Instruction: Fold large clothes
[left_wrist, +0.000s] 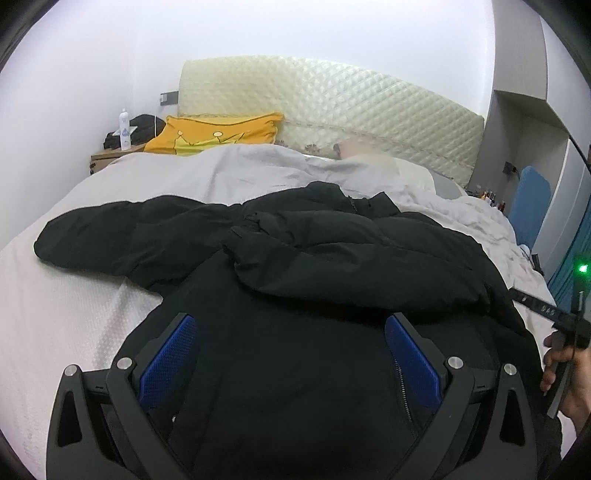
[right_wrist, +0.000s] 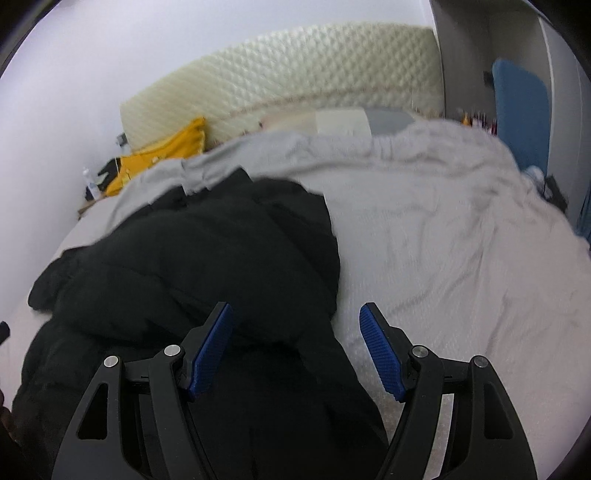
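Note:
A large black padded jacket (left_wrist: 303, 258) lies spread on the bed, one sleeve stretched out to the left and the other folded across its body. My left gripper (left_wrist: 291, 325) is open, its blue pads (left_wrist: 168, 358) hovering over the jacket's lower part near the zipper. In the right wrist view the jacket (right_wrist: 207, 258) fills the left half. My right gripper (right_wrist: 295, 314) is open and empty above the jacket's right edge, one pad over the jacket and the other over the sheet. The right-hand tool and a hand (left_wrist: 565, 354) show at the left wrist view's right edge.
The bed has a pale sheet (left_wrist: 55, 314) and a crumpled grey duvet (right_wrist: 443, 221) behind and right of the jacket. A yellow pillow (left_wrist: 218, 134) and quilted cream headboard (left_wrist: 332, 107) stand at the back. A bedside table with a bottle (left_wrist: 124, 129) is at far left. A blue object (right_wrist: 521, 110) stands at right.

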